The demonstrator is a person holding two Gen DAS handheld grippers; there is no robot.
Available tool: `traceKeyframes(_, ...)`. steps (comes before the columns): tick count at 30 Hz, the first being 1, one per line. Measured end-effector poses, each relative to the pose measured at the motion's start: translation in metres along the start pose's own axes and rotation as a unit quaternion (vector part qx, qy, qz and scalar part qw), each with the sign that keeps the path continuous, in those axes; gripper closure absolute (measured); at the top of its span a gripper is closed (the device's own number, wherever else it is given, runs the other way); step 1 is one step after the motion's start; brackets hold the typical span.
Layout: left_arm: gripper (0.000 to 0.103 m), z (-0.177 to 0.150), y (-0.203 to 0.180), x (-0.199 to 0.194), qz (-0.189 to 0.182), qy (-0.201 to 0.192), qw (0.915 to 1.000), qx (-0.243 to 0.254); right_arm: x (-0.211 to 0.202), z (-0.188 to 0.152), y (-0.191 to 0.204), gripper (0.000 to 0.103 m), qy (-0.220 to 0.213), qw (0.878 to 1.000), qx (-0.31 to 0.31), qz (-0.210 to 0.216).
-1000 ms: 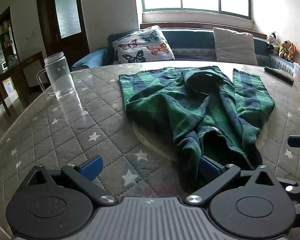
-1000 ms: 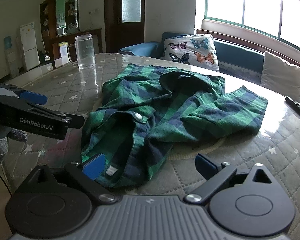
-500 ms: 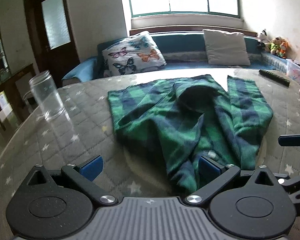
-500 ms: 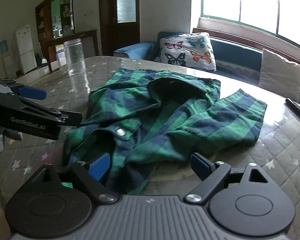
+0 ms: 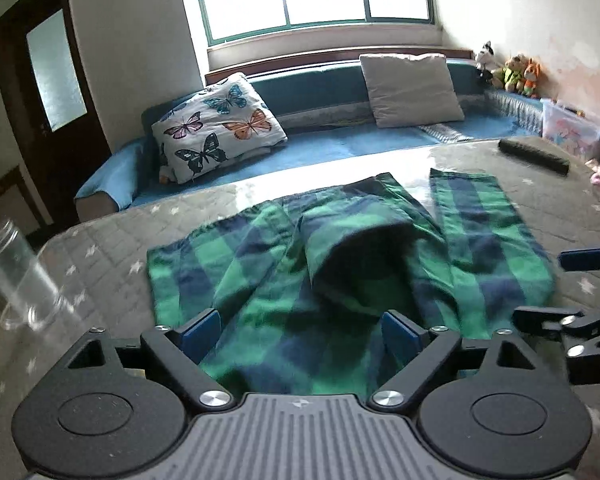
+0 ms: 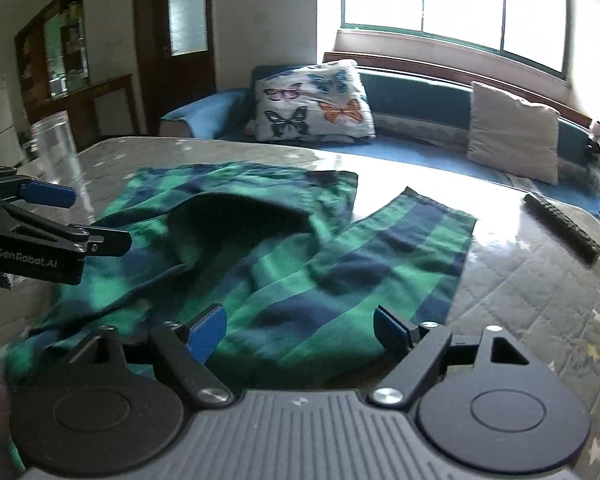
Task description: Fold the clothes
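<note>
Both grippers' spread fingers [image 5: 201,330] straddle shirt [image 5: 340,264].

One shirt [image 5: 340,264], two pillows [image 5: 216,124], one jar [image 5: 12,276]

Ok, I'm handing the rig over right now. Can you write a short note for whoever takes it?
Left hand-held gripper: open, empty, low over the near edge of the green and navy plaid flannel shirt.
Right hand-held gripper: open, empty, also at the shirt's near edge.
The shirt lies rumpled on the grey star-quilted table, collar bunched up, one sleeve spread out towards the black remote control.
A clear glass jar stands at the table's left edge.
Done: no neat fold visible.
Left: grasp the near edge, flatten the shirt, fold it.
</note>
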State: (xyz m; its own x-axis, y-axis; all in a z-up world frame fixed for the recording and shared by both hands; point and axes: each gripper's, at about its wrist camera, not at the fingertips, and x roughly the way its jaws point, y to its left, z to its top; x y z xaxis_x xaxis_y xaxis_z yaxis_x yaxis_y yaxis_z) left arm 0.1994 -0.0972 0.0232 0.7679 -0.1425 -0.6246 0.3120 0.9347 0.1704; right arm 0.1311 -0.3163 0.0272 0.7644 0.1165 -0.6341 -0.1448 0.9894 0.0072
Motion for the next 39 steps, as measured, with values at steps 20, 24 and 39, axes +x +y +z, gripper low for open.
traceKeyframes(20,0.098,0.027,-0.003,0.096,-0.038,0.029,0.9983,0.033,0.099,0.054,-0.074,0.040,0.025,0.998,0.060,-0.026)
traceKeyframes(24,0.099,0.031,0.016,0.080,-0.034,0.006,0.9994,0.005,0.124,0.062,-0.069,0.047,0.040,0.997,0.059,-0.027)
traceKeyframes(39,0.099,-0.010,0.163,-0.051,0.091,-0.071,0.9803,-0.160,0.126,0.060,-0.075,0.103,0.035,0.994,0.070,-0.078)
